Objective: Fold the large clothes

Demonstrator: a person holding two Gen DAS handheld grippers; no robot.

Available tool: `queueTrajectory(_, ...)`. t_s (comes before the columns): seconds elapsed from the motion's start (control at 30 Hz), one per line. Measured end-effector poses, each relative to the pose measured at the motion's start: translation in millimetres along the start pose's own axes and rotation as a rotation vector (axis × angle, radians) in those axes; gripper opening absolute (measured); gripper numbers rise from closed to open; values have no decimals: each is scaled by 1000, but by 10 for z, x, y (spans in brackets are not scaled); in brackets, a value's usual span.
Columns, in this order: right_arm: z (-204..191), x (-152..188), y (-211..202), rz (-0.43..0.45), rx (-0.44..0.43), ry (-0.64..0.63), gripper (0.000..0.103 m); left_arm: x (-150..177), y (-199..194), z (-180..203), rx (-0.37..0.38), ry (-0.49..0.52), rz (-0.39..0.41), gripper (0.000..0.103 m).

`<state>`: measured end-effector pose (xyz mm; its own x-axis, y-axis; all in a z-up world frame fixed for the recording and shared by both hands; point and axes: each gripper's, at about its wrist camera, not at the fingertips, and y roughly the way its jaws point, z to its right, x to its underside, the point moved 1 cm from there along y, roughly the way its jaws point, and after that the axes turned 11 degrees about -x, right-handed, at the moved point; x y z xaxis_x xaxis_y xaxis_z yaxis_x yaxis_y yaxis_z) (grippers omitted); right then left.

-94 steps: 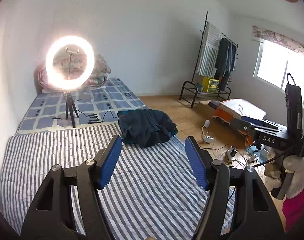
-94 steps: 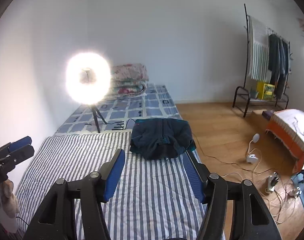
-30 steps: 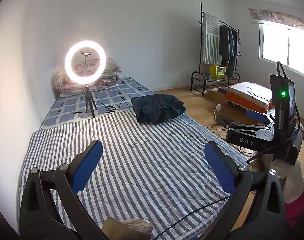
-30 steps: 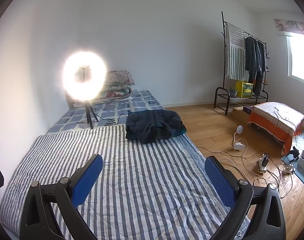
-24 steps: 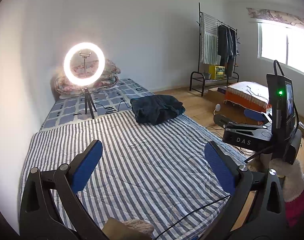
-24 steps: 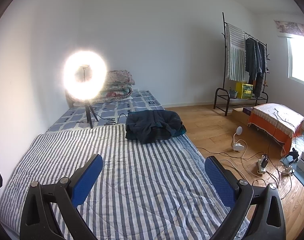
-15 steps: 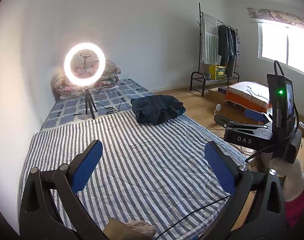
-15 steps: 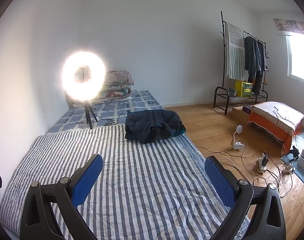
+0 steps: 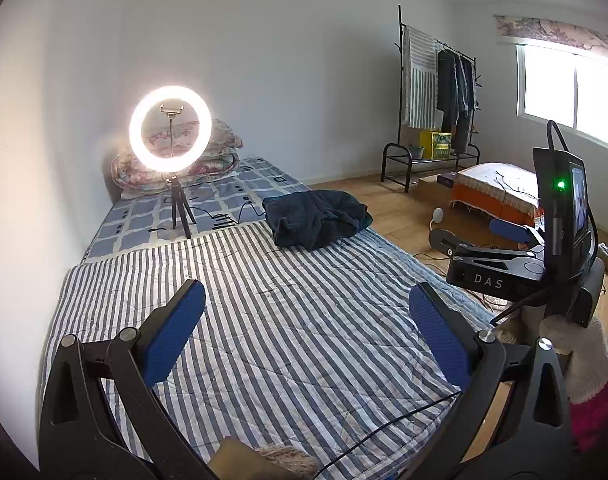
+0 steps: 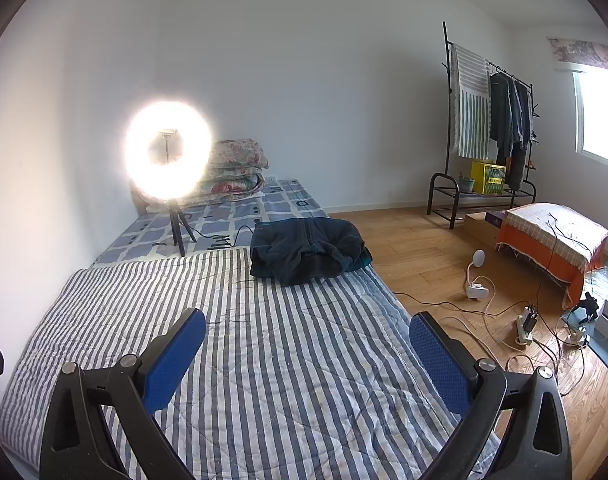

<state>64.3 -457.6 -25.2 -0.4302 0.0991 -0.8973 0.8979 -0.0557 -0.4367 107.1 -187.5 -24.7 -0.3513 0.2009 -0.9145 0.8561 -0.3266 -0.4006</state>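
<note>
A dark navy garment (image 9: pixel 315 217) (image 10: pixel 308 247) lies bunched in a heap at the far right of the striped bedspread (image 9: pixel 288 320) (image 10: pixel 264 340). My left gripper (image 9: pixel 305 322) is open over the near end of the bed, well short of the garment, with nothing between its blue pads. My right gripper (image 10: pixel 307 350) is also open and empty, held over the bed's near right part. In the left wrist view the right gripper's body (image 9: pixel 515 264) shows at the right, held by a gloved hand (image 9: pixel 571 348).
A lit ring light on a tripod (image 9: pixel 170 132) (image 10: pixel 168 160) stands on the checked sheet behind the stripes, with its cable trailing toward the garment. Folded quilts (image 10: pixel 232 172) sit by the wall. A clothes rack (image 10: pixel 487 128), an orange-covered stool (image 10: pixel 551 236) and floor cables (image 10: pixel 503 312) stand right.
Since three seconds ago both grippers have opened wide and drawn back from the garment. Over the last second nothing has visibly moved.
</note>
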Motion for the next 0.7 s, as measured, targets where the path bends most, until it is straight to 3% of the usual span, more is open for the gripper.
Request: queueTrajectory(0.7, -33, 23, 11, -9, 1, 9, 103, -16, -8, -11, -4, -5, 4, 103)
